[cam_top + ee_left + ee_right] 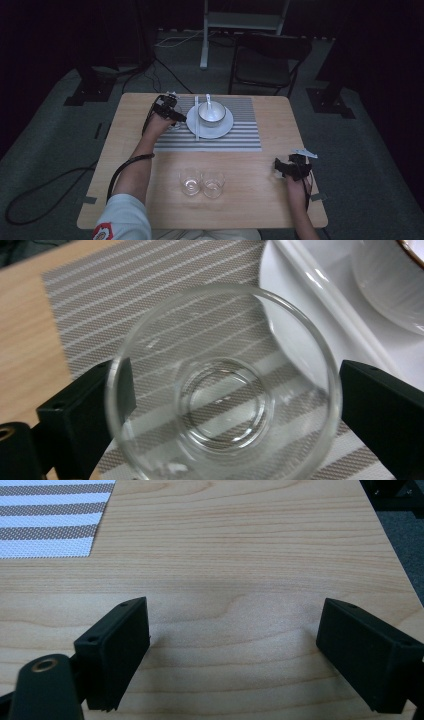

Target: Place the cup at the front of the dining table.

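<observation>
Glass [225,390], clear, round-rimmed, thick-based and apparently empty, stands between the left gripper [230,405] fingers on the striped mat [125,295], just beside the white plate [300,320]; whether they pinch it is unclear. Right gripper [235,655] fingers gape wide over bare bench [250,555].

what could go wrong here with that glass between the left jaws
The glass stands on the striped placemat right beside the white plate; a sideways nudge from the left gripper might knock it against the rim. One jaw seems to touch the wall while the other stands apart, so an uneven close might tip it. The clear wall is smooth and round and may slip when lifted.
</observation>
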